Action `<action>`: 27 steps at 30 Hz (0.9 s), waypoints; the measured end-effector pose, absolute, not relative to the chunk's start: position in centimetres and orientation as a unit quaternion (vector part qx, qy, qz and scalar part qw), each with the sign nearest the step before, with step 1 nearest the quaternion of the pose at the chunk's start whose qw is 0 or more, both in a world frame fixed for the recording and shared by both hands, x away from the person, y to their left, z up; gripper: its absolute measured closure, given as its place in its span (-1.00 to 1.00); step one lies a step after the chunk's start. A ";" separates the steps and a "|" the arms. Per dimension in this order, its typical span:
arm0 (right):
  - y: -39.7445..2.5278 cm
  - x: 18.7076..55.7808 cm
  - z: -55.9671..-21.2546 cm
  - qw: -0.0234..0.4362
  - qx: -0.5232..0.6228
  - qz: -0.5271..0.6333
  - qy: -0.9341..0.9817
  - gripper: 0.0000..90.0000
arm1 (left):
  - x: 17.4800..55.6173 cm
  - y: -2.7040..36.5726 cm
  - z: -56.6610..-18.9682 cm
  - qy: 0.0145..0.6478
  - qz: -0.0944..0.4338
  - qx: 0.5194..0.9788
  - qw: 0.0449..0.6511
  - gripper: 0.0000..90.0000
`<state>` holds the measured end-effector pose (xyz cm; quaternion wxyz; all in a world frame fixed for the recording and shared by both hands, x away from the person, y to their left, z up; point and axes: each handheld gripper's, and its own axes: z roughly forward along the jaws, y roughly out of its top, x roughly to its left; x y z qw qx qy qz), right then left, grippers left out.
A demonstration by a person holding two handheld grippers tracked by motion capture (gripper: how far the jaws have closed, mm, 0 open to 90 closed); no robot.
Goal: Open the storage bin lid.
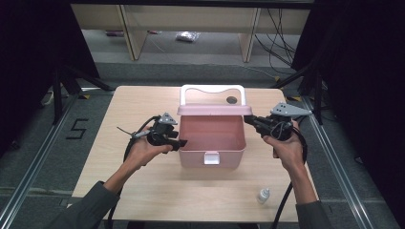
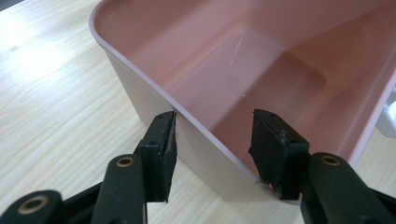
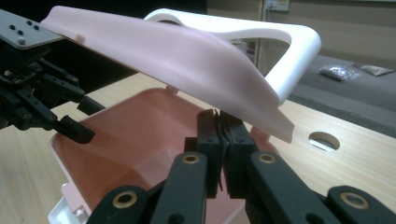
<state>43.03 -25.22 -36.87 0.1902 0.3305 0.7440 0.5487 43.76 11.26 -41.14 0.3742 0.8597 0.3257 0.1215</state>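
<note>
A pink box (image 1: pixel 191 157) stands mid-table with its lid (image 1: pixel 215 110) swung up and a white handle (image 1: pixel 212 88) on top. At the box's left side my left gripper (image 1: pixel 180 143) is open. In the left gripper view (image 2: pixel 215 119) its jaws straddle the box wall (image 2: pixel 140 70), one outside and one inside. My right gripper (image 1: pixel 247 119) is at the lid's right end. In the right gripper view (image 3: pixel 217 113) it is shut, its tips at the edge of the tilted lid (image 3: pixel 177 60). The box interior (image 3: pixel 130 135) is empty.
A small white bottle (image 1: pixel 263 195) stands near the table's front right edge. There is a round hole (image 1: pixel 231 100) in the tabletop behind the box. Bare wood lies on both sides of the box. Black stands flank the table.
</note>
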 end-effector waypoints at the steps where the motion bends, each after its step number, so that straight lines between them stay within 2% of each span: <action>1: -25.2 43.1 -36.9 0.178 0.334 0.551 0.744 0.95 | 43.7 11.3 -41.2 0.327 0.122 0.858 0.376 0.12; 8: -25.2 44.5 -37.3 0.170 0.341 0.551 0.743 0.95 | 43.3 11.3 -41.3 0.328 0.126 0.854 0.385 0.12; 9: -25.4 44.8 -37.3 0.184 0.337 0.544 0.746 0.95 | 43.3 11.3 -41.3 0.327 0.127 0.854 0.385 0.13; 11: -25.1 44.9 -37.3 0.169 0.350 0.545 0.743 0.95 | 43.2 11.3 -41.3 0.324 0.126 0.855 0.386 0.14; 12: -25.2 45.3 -37.3 0.186 0.341 0.539 0.748 0.95 | 43.1 11.3 -41.3 0.322 0.127 0.855 0.385 0.15; 13: -25.0 45.3 -37.3 0.170 0.348 0.546 0.743 0.95 | 43.0 11.3 -41.3 0.320 0.129 0.856 0.384 0.15; 15: -24.9 45.6 -37.4 0.167 0.353 0.539 0.746 0.95 | 42.8 11.3 -41.3 0.323 0.124 0.855 0.386 0.15; 16: -25.1 45.9 -37.5 0.183 0.342 0.537 0.749 0.95 | 42.7 11.3 -41.4 0.322 0.125 0.854 0.389 0.15; 27: -25.1 46.6 -37.8 0.183 0.342 0.533 0.752 0.96 | 42.0 11.5 -41.3 0.320 0.117 0.854 0.392 0.15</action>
